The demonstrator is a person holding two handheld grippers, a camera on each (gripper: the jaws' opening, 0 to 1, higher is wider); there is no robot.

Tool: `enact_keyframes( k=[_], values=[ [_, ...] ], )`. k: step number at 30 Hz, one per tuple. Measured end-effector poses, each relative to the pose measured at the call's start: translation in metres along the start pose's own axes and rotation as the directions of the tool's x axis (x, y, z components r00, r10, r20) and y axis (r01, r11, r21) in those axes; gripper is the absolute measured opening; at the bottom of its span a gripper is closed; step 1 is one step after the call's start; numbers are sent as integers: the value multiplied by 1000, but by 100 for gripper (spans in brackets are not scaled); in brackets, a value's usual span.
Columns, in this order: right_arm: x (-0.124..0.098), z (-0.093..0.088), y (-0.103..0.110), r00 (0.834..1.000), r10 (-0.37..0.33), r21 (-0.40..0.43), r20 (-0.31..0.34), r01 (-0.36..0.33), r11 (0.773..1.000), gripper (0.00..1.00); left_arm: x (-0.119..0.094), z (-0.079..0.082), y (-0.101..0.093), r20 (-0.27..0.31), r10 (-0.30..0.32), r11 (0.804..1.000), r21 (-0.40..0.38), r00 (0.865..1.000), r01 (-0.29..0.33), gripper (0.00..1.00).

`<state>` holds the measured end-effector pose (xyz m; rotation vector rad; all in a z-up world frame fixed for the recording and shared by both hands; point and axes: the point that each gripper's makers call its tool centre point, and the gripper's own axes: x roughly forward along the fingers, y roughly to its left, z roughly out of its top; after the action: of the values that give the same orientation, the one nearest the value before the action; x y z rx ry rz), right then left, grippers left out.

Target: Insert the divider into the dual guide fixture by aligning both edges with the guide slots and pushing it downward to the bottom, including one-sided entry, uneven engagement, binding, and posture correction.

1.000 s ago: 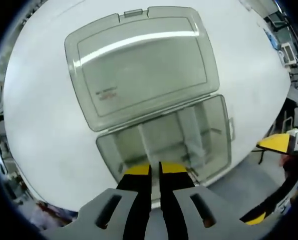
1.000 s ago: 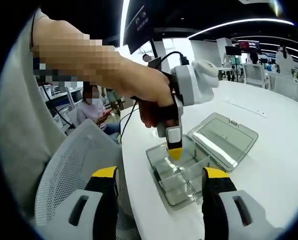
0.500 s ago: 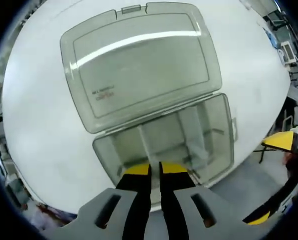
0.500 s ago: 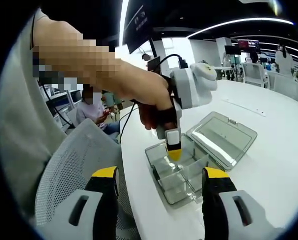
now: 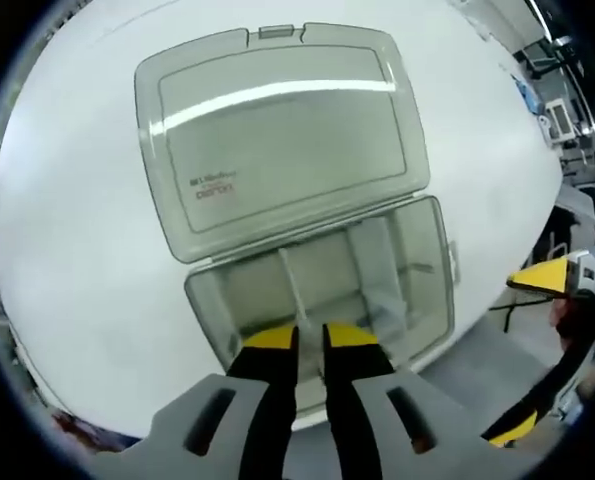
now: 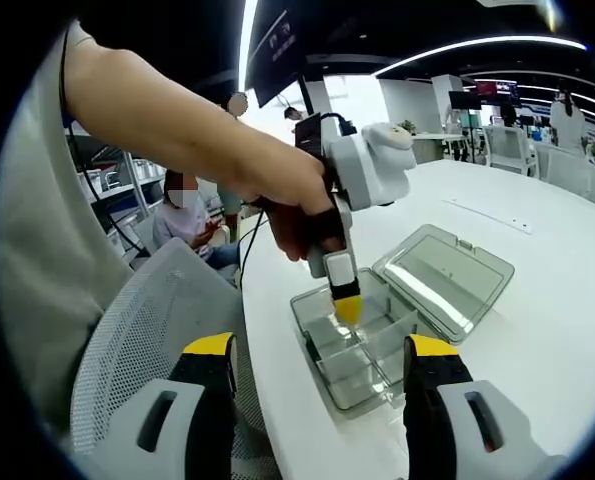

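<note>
On the white table (image 5: pixel 67 250), at centre of the left gripper view, sits the clear box (image 5: pixel 322 290), lid (image 5: pixel 277 130) thrown back toward 12 o'clock, flat on the table. At 6 o'clock rises the left gripper (image 5: pixel 310 340), yellow tips nearly together with a thin gap, dipping over the box's near wall; cannot tell whether a clear divider is pinched there. Upright dividers (image 5: pixel 295 292) stand in the tray toward 12 and 1 o'clock of the tips. At 4 o'clock, off the table edge, shows a yellow tip of the right gripper (image 5: pixel 547 282). Against the frame half a second back, lid and box sit lower and smaller, tips a shade wider apart and further over the tray. Seen from the right gripper view, a hand (image 6: pixel 287 200) holds the left gripper (image 6: pixel 347 305) pointing down into the box (image 6: pixel 357 345) at centre, tip inside the tray's far left part; lid (image 6: pixel 445 278) lies at 2 o'clock of it. Right gripper (image 6: pixel 322 355) stands at 6 o'clock, jaws spread wide, nothing between, well short of the box. A mesh chair back (image 6: pixel 147 340) lies at 8 o'clock; a seated person (image 6: pixel 189 215) behind at 10 o'clock. Compared with earlier, the left gripper body has tilted, its top swung toward 12 o'clock.
</note>
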<state>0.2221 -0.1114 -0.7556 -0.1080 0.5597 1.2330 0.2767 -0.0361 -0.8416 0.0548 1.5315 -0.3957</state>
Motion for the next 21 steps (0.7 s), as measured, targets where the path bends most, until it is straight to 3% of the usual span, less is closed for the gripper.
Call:
enact_keyframes(
  k=[13,21],
  values=[
    [0,5,2,1000,3,-14,-3,-3,1000,66,-20,-11,-6,43,-95,993,-66,995,98,6],
    [-1,6,5,1000,4,-22,-7,-4,1000,66,-20,-13,-8,40,-93,993,-72,995,96,0]
  ],
)
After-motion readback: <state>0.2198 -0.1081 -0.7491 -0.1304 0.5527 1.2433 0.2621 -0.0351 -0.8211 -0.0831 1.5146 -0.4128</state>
